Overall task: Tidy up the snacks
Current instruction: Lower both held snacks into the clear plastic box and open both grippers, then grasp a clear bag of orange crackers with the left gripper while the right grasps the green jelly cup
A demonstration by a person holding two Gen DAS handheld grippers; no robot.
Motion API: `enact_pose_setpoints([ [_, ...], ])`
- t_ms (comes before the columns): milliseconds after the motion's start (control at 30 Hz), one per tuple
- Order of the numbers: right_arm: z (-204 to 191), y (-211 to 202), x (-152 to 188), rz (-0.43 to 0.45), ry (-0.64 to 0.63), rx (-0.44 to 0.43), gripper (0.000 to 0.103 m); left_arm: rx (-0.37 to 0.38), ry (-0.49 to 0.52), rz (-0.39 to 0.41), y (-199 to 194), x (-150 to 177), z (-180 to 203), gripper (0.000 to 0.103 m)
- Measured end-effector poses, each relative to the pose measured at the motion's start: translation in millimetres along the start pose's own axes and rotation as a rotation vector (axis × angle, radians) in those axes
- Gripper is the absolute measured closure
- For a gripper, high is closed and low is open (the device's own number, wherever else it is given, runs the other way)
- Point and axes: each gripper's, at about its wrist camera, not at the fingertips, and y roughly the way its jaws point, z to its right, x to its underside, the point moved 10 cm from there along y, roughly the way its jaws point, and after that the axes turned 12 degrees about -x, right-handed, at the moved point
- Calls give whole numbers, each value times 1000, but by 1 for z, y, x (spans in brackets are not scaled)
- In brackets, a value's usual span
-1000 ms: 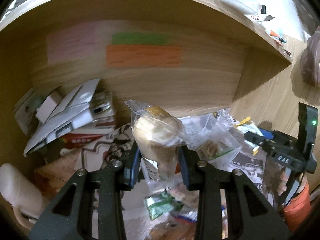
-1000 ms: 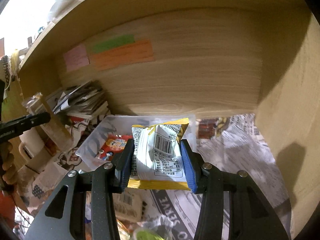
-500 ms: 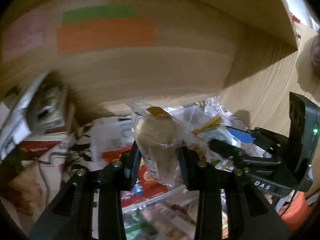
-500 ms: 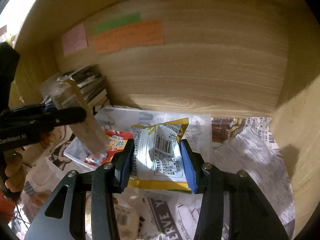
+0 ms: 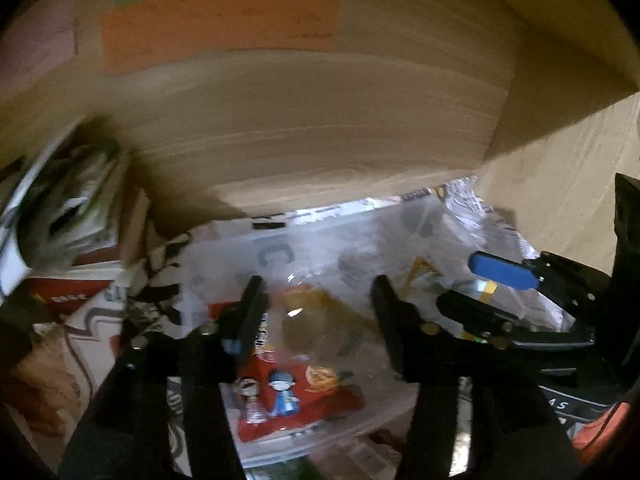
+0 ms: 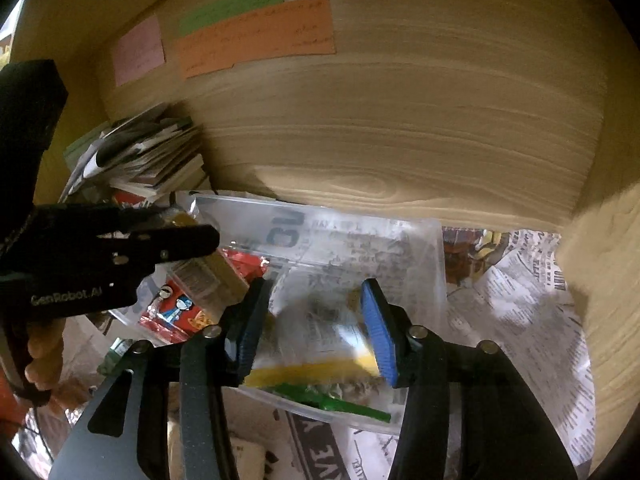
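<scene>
Both grippers over clear plastic bin (image 6: 436,264) on newspaper-lined (image 6: 532,308) floor of wooden shelf compartment (image 6: 440,120).

Left gripper (image 5: 316,312): jaws opening, standing apart. Clear-wrapped pastry packet (image 5: 312,320) in the gap between them, blurred; pads not pressing on it. Packet over the bin interior, above red snack pack with cartoon figures (image 5: 288,396) lying on bin floor at near-left. Same red pack visible in right wrist view (image 6: 176,312), partly behind left gripper's finger (image 6: 176,240).

Right gripper (image 6: 316,328): jaws opening. White-and-yellow snack packet (image 6: 320,344) between blue pads (image 6: 380,336), blurred; pads look parted from its sides, though blur leaves contact on the left pad unclear. Packet low in the bin, right of the red pack. Green packet edge (image 6: 328,400) at bin's near wall, under the yellow one.

Right gripper also seen from left wrist view (image 5: 476,292) at right, fingers spread over bin's right half.

Hand (image 6: 44,356) on left gripper's handle at near-left.

Back wall: orange note (image 6: 256,36), green note (image 6: 232,4) above it, pink note (image 6: 138,50) to the left. Stack of booklets (image 6: 148,156) at far left of compartment, beside the bin.
</scene>
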Motion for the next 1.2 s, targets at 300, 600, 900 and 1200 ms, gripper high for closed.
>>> enact_pose_setpoints([
  [300,-7,-22,-5,50,-2,20,44,-30,-1,63,-32,1,-17,33],
  [600,-25,-63,3,108,-9,19,44,-35,-17,110,-78,20,-29,23],
  [900,-33,-89,43,99,22,39,43,-65,-35,78,-106,74,-50,20],
  [1200,-26,-98,91,52,102,59,43,-66,-45,-16,-107,141,-59,19],
])
